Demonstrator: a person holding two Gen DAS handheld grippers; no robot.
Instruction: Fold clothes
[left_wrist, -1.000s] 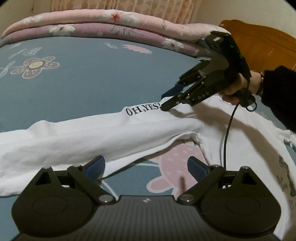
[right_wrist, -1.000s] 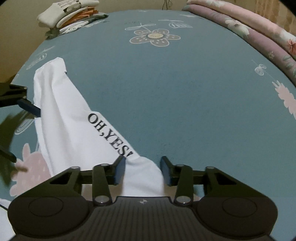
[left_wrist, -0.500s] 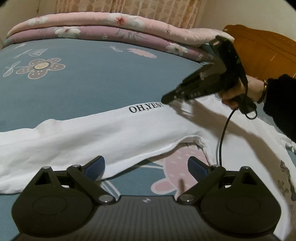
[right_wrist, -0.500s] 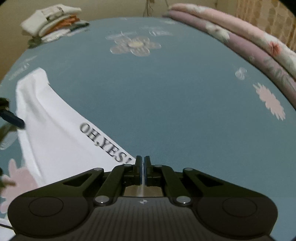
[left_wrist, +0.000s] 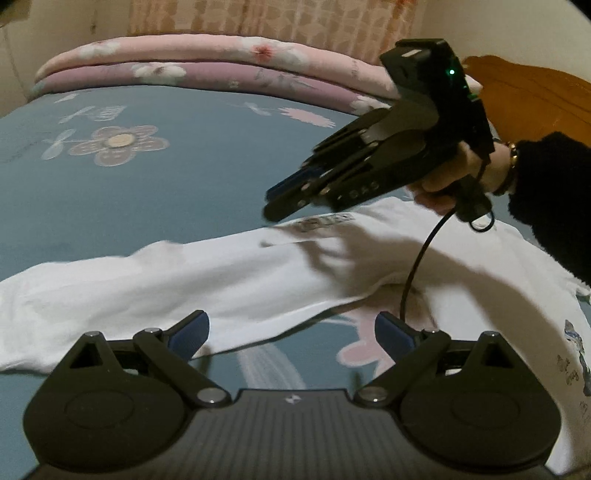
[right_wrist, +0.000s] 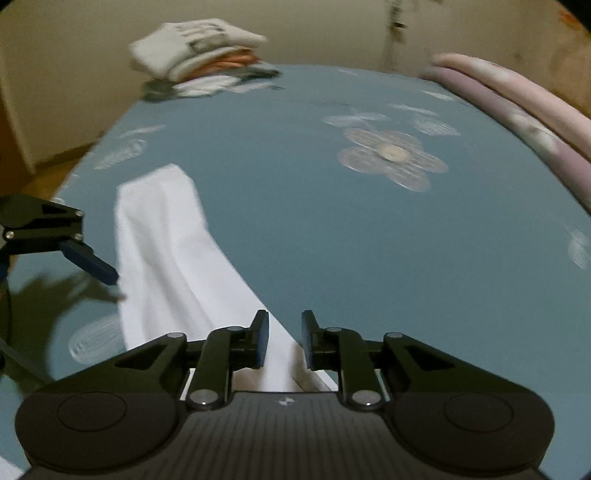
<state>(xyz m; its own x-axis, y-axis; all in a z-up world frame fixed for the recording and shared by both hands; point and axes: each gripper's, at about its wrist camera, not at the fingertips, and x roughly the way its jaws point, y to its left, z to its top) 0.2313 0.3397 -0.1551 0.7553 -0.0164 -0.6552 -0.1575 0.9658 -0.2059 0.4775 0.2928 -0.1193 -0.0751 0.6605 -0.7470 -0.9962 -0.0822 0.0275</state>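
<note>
The bed (left_wrist: 184, 177) carries the white shirt (left_wrist: 221, 273), its sleeve stretched left. You're at the sleeve fold. Your right gripper (right_wrist: 283, 341) is opening, nothing pinched; your left gripper (left_wrist: 291, 332) gapes empty. Next, catch the cuff.

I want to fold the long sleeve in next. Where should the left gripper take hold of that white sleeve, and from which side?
Probably at the cuff end of the white sleeve, where it lies flat and stretched out across the blue bedsheet. Come down from above at the near edge, which lies just ahead of the open left gripper, so that one finger can slide under the thin fabric.
</note>
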